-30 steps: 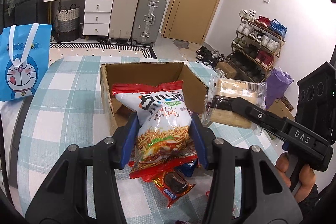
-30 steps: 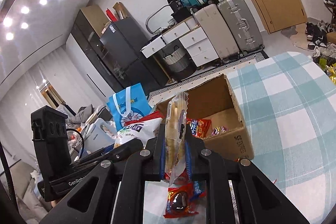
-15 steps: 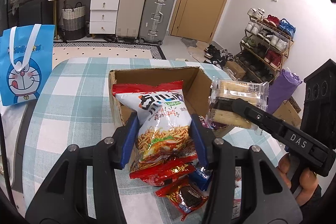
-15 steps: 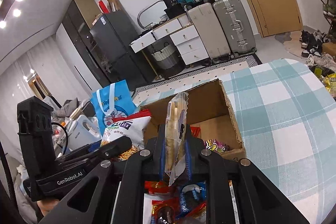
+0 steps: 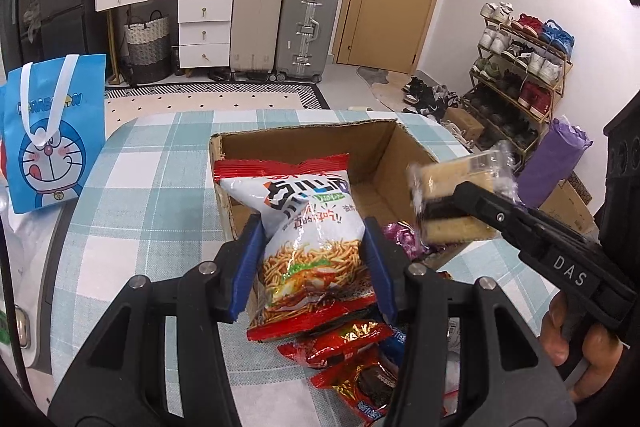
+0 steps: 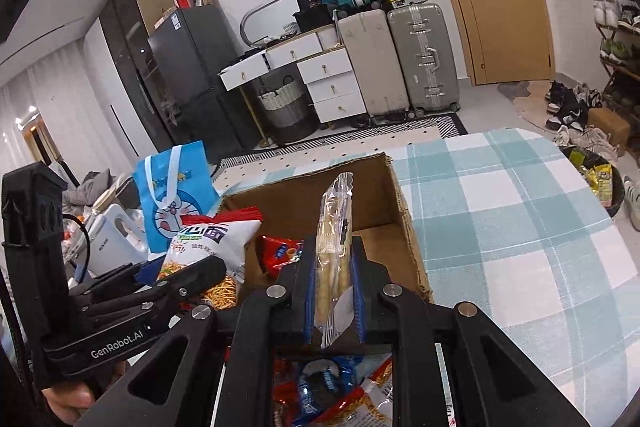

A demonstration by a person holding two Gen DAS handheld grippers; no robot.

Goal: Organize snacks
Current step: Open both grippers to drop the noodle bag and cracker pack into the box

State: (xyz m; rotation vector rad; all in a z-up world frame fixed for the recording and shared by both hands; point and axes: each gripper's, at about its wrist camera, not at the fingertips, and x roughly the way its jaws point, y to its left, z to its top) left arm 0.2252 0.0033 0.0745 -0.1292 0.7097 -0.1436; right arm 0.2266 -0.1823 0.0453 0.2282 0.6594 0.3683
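Note:
My left gripper (image 5: 314, 263) is shut on a white and red noodle-snack bag (image 5: 310, 239), held upright over the near edge of an open cardboard box (image 5: 304, 143). My right gripper (image 6: 334, 291) is shut on a clear-wrapped sandwich cake (image 6: 334, 227), held edge-on over the box (image 6: 396, 195). The cake also shows in the left wrist view (image 5: 456, 199), over the box's right wall. A red packet (image 6: 278, 253) lies inside the box. Several red and blue snack packets (image 5: 356, 371) lie on the table in front of the box.
The box stands on a teal checked tablecloth (image 5: 160, 163). A blue Doraemon bag (image 5: 52, 131) stands at the table's left edge. Beyond the table are suitcases (image 5: 308, 31), drawers and a shoe rack (image 5: 520, 67).
Both grippers have moved forward toward the box with their snacks. The box looks nearer, and more loose packets show beneath the grippers.

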